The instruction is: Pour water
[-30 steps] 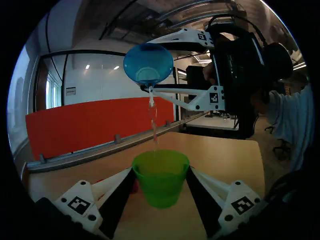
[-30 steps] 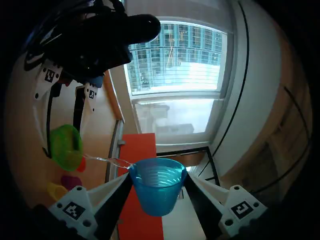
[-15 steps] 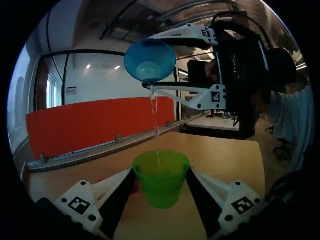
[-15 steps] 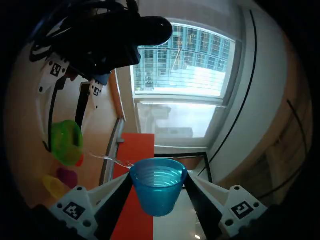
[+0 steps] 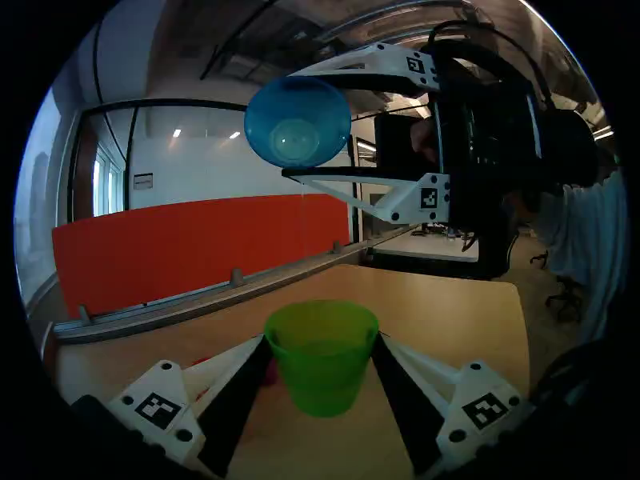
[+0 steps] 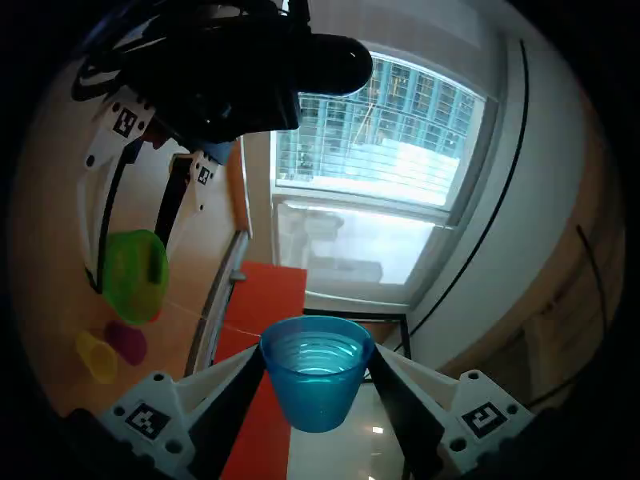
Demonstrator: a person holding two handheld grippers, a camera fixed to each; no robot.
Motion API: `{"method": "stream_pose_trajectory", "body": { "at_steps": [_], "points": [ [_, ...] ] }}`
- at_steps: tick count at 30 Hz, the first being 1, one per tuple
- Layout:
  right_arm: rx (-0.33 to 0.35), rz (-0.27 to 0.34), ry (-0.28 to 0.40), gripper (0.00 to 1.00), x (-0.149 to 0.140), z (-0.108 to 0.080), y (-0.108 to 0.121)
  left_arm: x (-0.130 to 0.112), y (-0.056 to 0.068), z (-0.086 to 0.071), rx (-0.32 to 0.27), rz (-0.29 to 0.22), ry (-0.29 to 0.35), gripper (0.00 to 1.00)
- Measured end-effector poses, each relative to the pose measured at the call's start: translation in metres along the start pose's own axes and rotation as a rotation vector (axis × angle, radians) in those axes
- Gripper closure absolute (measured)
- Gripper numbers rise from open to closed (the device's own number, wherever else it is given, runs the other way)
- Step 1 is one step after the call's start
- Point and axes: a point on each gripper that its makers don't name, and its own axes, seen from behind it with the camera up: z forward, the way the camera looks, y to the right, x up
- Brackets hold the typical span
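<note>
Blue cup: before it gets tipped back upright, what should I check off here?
1. Grip of right gripper on blue cup: both fingers press its sides, ok.
2. Grip of left gripper on green cup: both fingers press it, ok.
3. Tilted blue cup lined up above the green cup's opening: ok.
4. No flow between cups: a faint water thread hangs below the rim, not ok.
5. Water left inside the blue cup: cannot tell.
6. Green cup upright, contents below its rim: ok.

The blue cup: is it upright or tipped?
Tipped. In the left gripper view the blue cup, held by the right gripper, lies sideways, its mouth showing, above the green cup.
</note>
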Motion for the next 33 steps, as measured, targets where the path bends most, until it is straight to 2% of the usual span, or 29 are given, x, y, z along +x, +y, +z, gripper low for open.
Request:
{"method": "stream_pose_trajectory", "body": {
  "at_steps": [4, 8, 13, 19, 33],
  "points": [
    [0.003, 0.009, 0.004, 0.09, 0.002, -0.001, -0.001, 0.000, 0.000, 0.000, 0.000, 0.002, 0.000, 0.14],
    [0.003, 0.044, 0.004, 0.09, 0.000, -0.001, -0.001, 0.001, -0.001, 0.000, 0.000, 0.002, 0.001, 0.14],
    [0.009, 0.146, 0.000, 0.09, -0.004, -0.003, -0.003, 0.003, -0.003, 0.001, 0.003, 0.005, 0.002, 0.14],
    [0.014, 0.352, -0.003, 0.09, -0.007, -0.008, -0.006, 0.005, -0.006, 0.000, 0.008, 0.007, 0.003, 0.14],
    [0.040, 0.917, 0.001, 0.09, 0.003, -0.025, -0.013, 0.012, -0.014, -0.003, 0.027, 0.011, 0.014, 0.14]
  ]
}}
